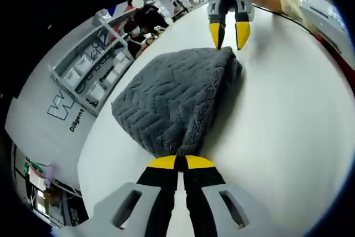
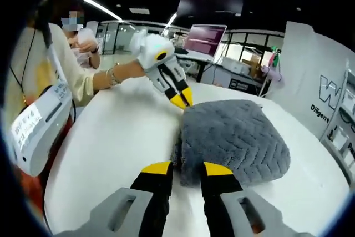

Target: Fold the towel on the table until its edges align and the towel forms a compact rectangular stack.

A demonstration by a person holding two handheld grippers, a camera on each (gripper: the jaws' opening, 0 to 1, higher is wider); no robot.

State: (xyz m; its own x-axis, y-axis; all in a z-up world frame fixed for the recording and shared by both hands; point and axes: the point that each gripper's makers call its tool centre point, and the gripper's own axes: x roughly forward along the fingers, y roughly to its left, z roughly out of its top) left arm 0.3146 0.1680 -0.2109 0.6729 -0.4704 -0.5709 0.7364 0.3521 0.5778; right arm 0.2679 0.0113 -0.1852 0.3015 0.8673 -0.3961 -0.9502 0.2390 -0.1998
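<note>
A grey plush towel [image 1: 172,101] with a zigzag pattern lies folded in a thick mound on the white table [image 1: 288,137]. In the left gripper view my left gripper [image 1: 177,162] is shut on the towel's near corner. The right gripper [image 1: 228,34] stands open at the far corner, its yellow tips just beyond the cloth. In the right gripper view the towel [image 2: 238,140] spreads to the right. My right gripper [image 2: 187,168] is open, its jaws either side of the towel's near edge. The left gripper [image 2: 183,101] pinches the far corner, held by a person's hand.
A person in a cream sleeve [image 2: 61,76] stands at the table's left edge beside a white device [image 2: 36,126]. A shelf of white bins [image 1: 91,67] and a lettered white panel [image 1: 61,109] stand past the table. A monitor [image 2: 205,40] stands behind.
</note>
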